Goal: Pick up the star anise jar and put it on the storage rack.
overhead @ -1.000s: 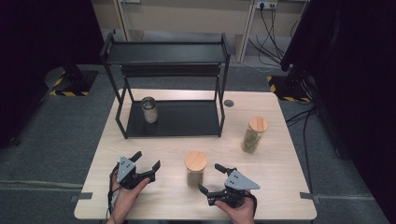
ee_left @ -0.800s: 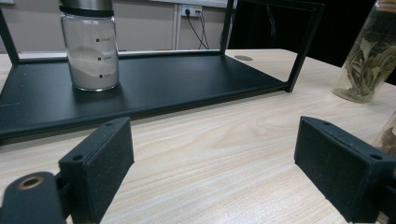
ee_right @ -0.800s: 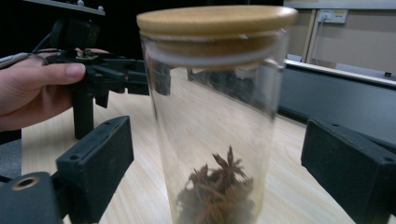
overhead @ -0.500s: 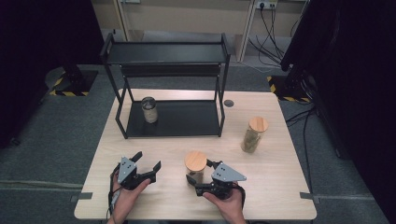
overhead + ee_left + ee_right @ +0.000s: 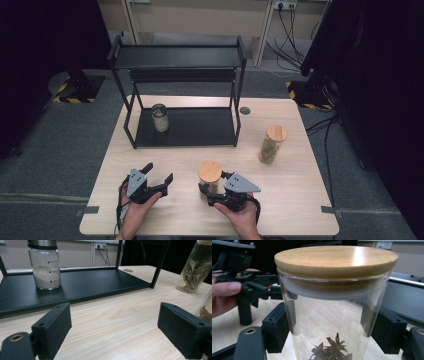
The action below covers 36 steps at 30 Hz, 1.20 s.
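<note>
A glass jar with a wooden lid stands near the table's front middle, with star anise at its bottom. My right gripper has just been closing. It is now shut on the jar below the lid, one pad on each side of the glass. My left gripper rests in a hand at the front left. It is open, with only bare table between its pads.
A black two-level rack stands at the back, and a metal-lidded jar of white powder sits on its lower shelf. A second wooden-lidded jar of dried leaves stands at the right.
My right gripper has moved left up to the star anise jar and its jaws have closed on it. The left gripper has stayed in place.
</note>
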### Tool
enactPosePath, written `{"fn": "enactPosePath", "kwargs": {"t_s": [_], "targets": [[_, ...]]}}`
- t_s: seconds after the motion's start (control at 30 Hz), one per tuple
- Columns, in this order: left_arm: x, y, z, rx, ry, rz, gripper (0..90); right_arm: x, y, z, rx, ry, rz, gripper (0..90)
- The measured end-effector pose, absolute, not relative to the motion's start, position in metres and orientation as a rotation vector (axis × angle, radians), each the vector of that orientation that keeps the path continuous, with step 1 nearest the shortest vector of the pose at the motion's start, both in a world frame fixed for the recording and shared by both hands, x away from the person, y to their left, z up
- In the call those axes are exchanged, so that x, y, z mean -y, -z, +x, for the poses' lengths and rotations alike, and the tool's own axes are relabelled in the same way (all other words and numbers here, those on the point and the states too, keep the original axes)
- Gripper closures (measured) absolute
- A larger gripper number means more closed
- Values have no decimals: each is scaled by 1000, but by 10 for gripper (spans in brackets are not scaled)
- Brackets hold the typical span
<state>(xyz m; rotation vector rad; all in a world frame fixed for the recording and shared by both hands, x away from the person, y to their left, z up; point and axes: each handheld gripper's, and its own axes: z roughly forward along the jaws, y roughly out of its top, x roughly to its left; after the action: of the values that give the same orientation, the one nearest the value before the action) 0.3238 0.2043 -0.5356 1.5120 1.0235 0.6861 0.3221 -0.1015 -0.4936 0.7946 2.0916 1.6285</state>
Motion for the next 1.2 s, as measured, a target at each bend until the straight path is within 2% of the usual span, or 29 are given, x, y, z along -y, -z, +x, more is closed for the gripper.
{"fn": "enactPosePath", "kwargs": {"t_s": [1.2], "targets": [[-204, 536, 323, -1009, -676, 1515, 115, 80, 458, 390, -1915, -1618, 889, 256]]}}
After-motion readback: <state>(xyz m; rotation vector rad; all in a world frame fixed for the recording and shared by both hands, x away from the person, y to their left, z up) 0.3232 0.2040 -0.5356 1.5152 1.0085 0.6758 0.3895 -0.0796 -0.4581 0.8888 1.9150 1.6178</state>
